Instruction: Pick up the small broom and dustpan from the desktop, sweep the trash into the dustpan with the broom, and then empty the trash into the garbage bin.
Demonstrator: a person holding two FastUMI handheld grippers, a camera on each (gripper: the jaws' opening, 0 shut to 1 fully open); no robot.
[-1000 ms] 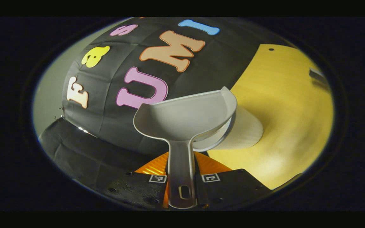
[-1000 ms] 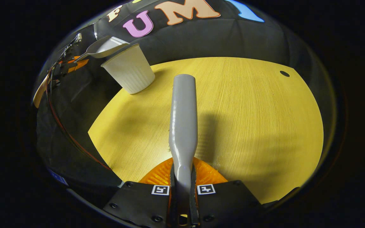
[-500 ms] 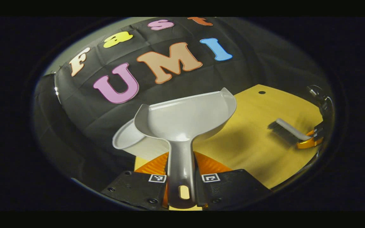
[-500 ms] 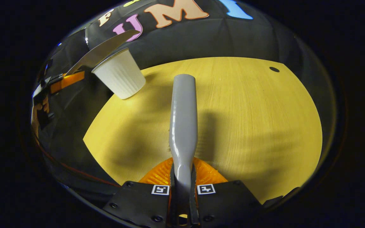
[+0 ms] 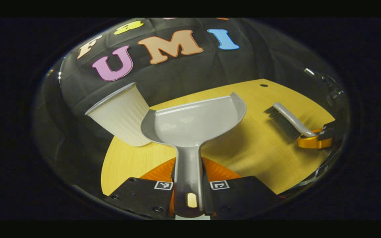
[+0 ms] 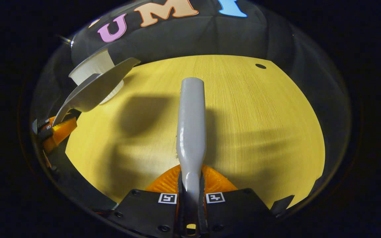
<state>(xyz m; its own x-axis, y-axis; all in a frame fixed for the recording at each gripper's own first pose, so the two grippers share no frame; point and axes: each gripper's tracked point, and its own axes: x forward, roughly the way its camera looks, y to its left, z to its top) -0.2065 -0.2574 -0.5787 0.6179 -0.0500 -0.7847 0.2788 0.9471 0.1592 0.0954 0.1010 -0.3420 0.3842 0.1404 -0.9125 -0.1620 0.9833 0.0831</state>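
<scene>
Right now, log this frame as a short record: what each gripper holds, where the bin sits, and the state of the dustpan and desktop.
left gripper: shut on the dustpan handle
right gripper: shut on the broom handle
dustpan: held above the desktop, pan looks empty
broom: bristles down, off the surface, seen from the left gripper view
garbage bin: white ribbed cup at the desktop's far edge, beside the dustpan
trash: none visible on the desktop

The desktop (image 5: 270, 158) is a light yellow wood-grain board with a small dark round hole (image 6: 260, 66) near its far right corner, seen ahead of the right tool. A white ribbed cup-shaped garbage bin (image 5: 121, 115) stands on it at the far left corner, just left of and behind the tool in the left gripper view. Soft shadows fall across the wood.
</scene>
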